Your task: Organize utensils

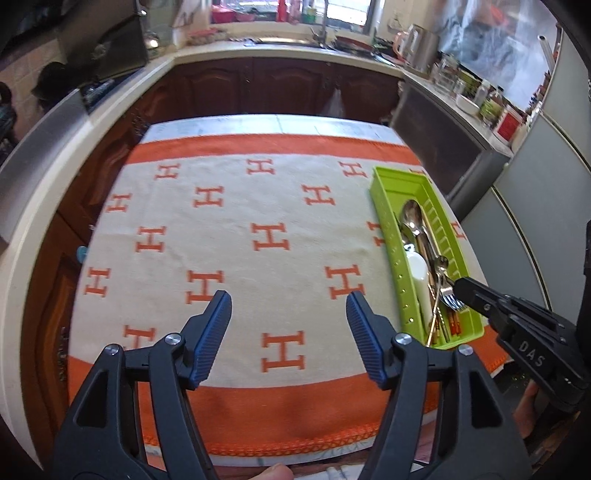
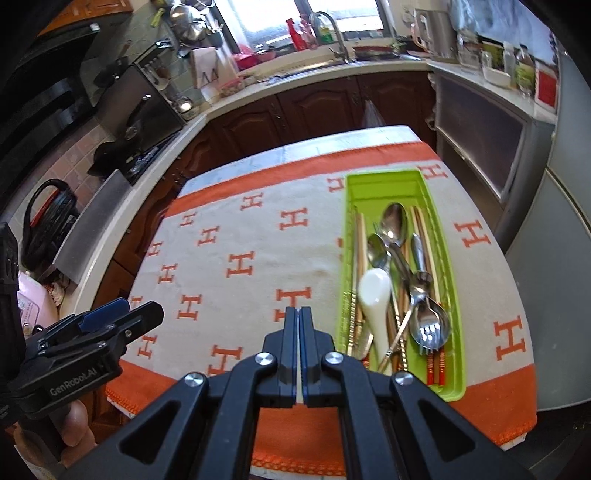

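Observation:
A green utensil tray (image 2: 454,295) lies on the right side of the orange and cream cloth (image 2: 240,258). It holds metal spoons (image 2: 394,221), a fork (image 2: 430,332), a white ceramic spoon (image 2: 375,291) and chopsticks (image 2: 360,236). The tray also shows in the left wrist view (image 1: 400,280). My right gripper (image 2: 298,314) is shut and empty, above the cloth just left of the tray's near end. My left gripper (image 1: 288,299) is open and empty, above the cloth's middle. The right gripper shows at the tray's near end in the left wrist view (image 1: 461,286).
The table (image 1: 258,122) stands in a kitchen. A counter with dark wood cabinets (image 1: 280,85) runs behind and to the left. A sink and window (image 2: 332,33) are at the back. A grey fridge (image 2: 569,240) stands to the right.

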### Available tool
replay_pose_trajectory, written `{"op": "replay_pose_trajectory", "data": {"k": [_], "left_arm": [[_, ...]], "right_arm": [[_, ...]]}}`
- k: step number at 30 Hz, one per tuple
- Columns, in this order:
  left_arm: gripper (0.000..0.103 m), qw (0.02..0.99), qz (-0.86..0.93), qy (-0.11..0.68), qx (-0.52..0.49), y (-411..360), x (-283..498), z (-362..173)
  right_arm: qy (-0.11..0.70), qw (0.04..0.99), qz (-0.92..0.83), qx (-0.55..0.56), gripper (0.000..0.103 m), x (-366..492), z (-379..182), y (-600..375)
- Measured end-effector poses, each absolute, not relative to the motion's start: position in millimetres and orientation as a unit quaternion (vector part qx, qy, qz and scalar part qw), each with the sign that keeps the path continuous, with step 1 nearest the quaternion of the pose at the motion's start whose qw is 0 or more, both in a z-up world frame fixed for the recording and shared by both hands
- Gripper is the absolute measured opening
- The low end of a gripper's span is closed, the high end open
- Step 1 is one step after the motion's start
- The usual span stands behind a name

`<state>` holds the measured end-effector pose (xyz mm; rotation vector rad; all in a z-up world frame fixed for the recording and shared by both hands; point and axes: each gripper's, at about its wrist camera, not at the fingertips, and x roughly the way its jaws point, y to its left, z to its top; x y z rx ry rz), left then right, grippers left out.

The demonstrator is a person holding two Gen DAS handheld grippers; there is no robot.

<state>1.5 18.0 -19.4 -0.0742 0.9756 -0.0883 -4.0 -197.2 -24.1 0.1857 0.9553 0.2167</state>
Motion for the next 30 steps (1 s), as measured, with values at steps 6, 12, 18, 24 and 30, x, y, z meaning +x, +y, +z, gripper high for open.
{"op": "replay_pose_trajectory", "data": {"k": [6,12,18,24,30], "left_arm": [[0.064,0.896,-0.013,0.443,-0.038,41,-19,7],[0.064,0.905,0.007,0.423,-0.043,55,-37,30],[0.066,0.911,0.028,0.409,-0.034,60,-47,43],[0.066,0.912,0.033,0.407,-0.033,65,-44,44],[0.067,0.912,0.035,0.408,-0.035,68,-29,40]], "right_arm": [[0.449,0.877,0.139,0.099,0.012,-12,3,-172],[0.420,0.891,0.157,0.069,0.015,-27,30,-145],[0.406,0.897,0.163,0.053,0.017,-30,37,-131],[0.411,0.896,0.163,0.048,0.018,-23,34,-123],[0.415,0.894,0.158,0.052,0.024,-16,30,-119]]}}
